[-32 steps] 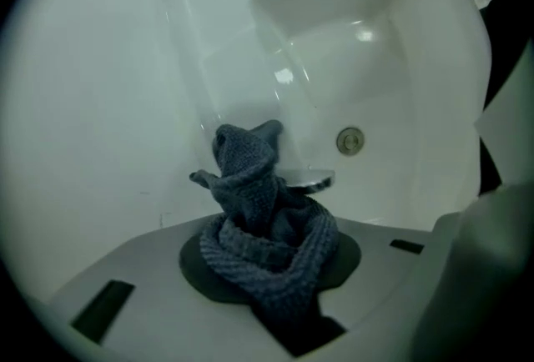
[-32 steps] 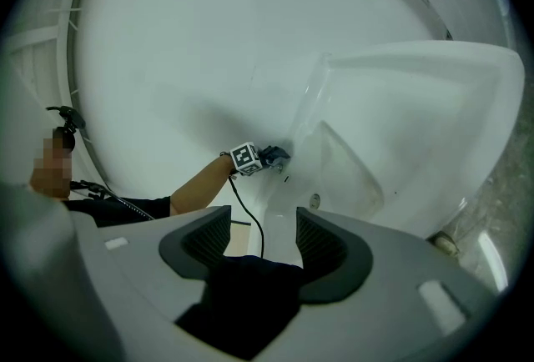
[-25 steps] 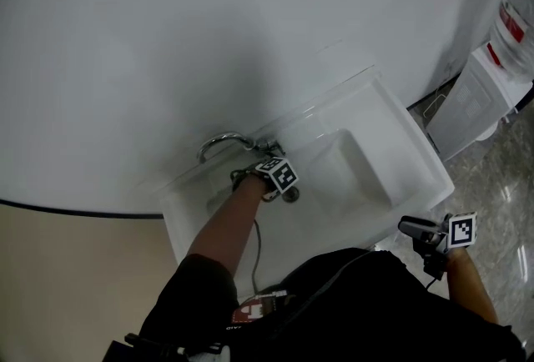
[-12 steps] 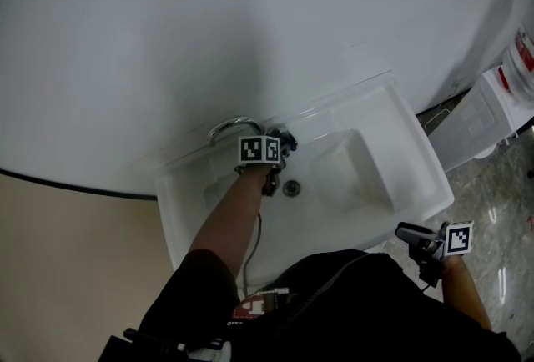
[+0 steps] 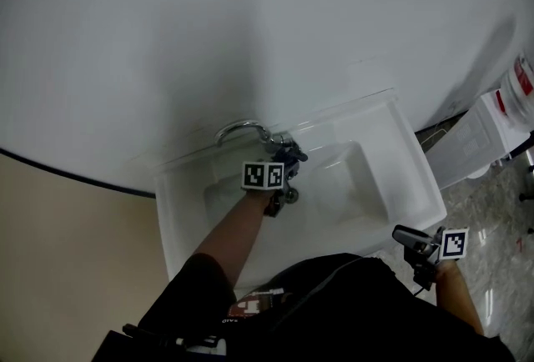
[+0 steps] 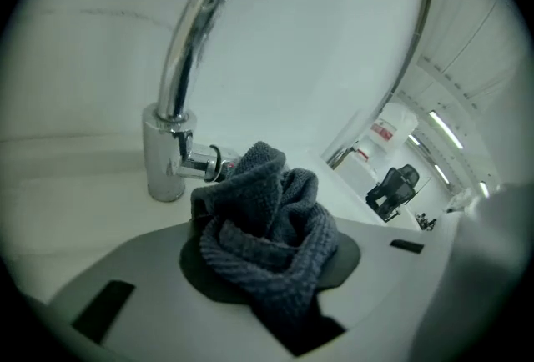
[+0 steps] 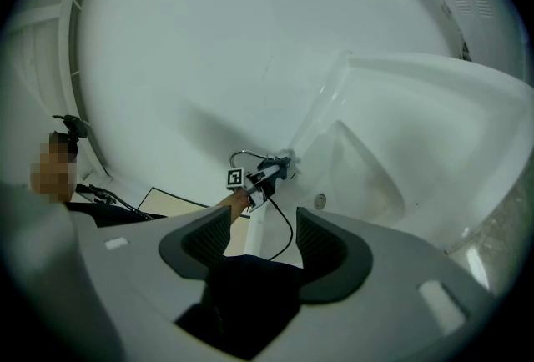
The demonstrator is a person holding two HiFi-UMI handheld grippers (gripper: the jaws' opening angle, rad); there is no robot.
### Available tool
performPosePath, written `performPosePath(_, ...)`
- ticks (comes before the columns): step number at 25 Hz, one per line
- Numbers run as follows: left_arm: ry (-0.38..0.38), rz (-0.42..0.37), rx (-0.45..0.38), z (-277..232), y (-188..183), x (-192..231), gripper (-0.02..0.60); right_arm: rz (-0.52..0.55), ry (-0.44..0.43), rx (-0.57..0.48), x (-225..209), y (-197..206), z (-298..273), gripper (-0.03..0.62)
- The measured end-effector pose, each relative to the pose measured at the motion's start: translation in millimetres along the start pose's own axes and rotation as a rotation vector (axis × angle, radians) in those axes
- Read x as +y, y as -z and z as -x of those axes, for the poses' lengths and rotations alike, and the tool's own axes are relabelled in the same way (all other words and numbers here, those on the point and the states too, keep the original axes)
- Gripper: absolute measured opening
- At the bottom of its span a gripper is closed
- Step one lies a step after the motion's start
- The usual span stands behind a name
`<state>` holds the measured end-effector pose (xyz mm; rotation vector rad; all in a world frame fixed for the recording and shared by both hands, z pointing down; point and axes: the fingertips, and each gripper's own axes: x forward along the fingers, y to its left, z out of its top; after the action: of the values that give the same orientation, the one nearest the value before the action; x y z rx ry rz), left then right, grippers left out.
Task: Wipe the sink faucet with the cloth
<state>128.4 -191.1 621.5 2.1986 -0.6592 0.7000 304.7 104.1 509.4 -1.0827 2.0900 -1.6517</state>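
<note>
Left gripper (image 5: pixel 284 163), clamped on the bunched dark-grey knitted cloth (image 6: pixel 267 218), has risen from the white ceramic sink's (image 5: pixel 392 135) drain to the curved chrome faucet (image 5: pixel 238 128) at its 11 o'clock, so wiping can begin. Right gripper (image 5: pixel 410 237) idles at 4 o'clock, jaws apart and empty.

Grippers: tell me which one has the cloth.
The left gripper: its jaws clamp the dark grey cloth near the faucet. The right gripper has its jaws apart, empty.

Dim, even indoor light; broad soft shadow across wall (image 5: pixel 275 43); glints on chrome faucet (image 6: pixel 188 52); gripper views fisheye-warped, corners black, foreground soft
</note>
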Motion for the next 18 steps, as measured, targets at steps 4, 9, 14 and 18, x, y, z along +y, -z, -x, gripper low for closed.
performPosePath(4,0.105,0.019,-0.168,80,10,-32,0.112,0.066,-0.064,0.044,12,-24,-21,0.233)
performPosePath(9,0.080,0.087,-0.446,193,19,-43,0.112,0.203,-0.176,0.113,37,-63,-62,0.232)
performPosePath(14,-0.051,0.118,-0.721,292,34,-46,0.112,0.551,-0.206,0.169,65,-102,-112,0.184)
performPosePath(18,-0.077,0.100,-0.809,335,49,-61,0.112,0.734,-0.197,0.109,94,-113,-131,0.062)
